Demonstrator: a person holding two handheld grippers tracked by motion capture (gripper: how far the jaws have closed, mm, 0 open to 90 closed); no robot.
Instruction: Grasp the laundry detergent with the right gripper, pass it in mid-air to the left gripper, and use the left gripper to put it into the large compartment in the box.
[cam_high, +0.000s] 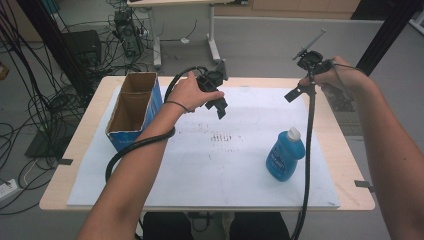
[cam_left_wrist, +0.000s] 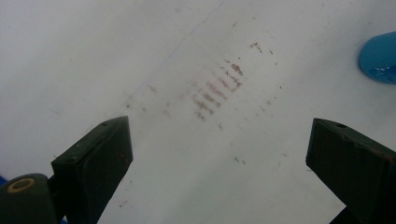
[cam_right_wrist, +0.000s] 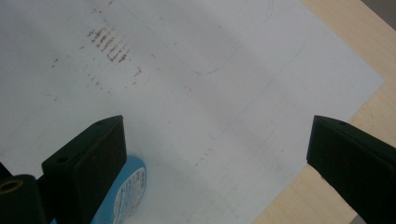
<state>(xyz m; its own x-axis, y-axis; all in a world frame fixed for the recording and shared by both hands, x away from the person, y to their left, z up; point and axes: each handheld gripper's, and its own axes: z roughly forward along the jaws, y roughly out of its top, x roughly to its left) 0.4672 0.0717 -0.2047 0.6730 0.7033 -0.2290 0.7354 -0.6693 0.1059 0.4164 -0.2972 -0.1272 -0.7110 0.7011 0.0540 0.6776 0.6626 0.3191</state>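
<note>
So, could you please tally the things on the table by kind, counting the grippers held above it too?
Blue plastic bottle with a white cap: 1
Open cardboard box with blue sides: 1
White paper sheet covering the tabletop: 1
Black two-jaw grippers, both open and empty: 2 (left gripper, right gripper)
Total: 5

Even, soft overhead light, faint shadows, no glare; slightly soft focus throughout.

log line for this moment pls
left gripper: open, empty, above sheet | right gripper: open, empty, raised | blue bottle: upright, untouched | cardboard box: left
</note>
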